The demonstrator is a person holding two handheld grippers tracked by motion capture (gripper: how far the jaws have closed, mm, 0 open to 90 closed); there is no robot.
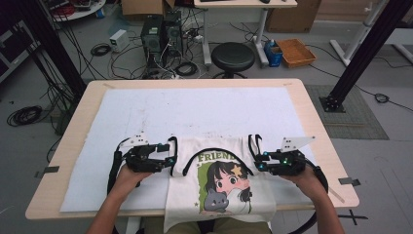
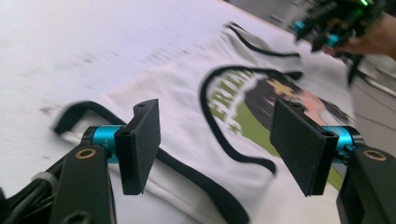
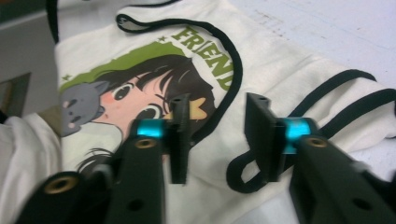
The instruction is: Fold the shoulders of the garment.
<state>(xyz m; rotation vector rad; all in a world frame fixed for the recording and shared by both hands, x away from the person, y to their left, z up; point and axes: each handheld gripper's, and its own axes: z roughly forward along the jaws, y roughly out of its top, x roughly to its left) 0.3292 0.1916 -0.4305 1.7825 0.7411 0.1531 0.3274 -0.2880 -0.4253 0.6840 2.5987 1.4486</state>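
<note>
Nearest me, the white shirt [image 1: 219, 187] with its cartoon print hangs over the worktop's [image 1: 311, 122] front edge, its black-trimmed neck lying flat on the white mat [image 1: 195, 109]. At its left shoulder my left tool [image 1: 171, 152] hovers with its jaws spread wide, nothing between them, the black-edged armhole just below. On the right, my right tool [image 1: 259, 161] sits at the other shoulder, jaws parted more narrowly above the trim, gripping nothing.

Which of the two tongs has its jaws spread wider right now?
The left tongs: its jaws stand far apart over the shirt's black-edged armhole, with nothing between them. The right tongs shows a narrower gap.
</note>
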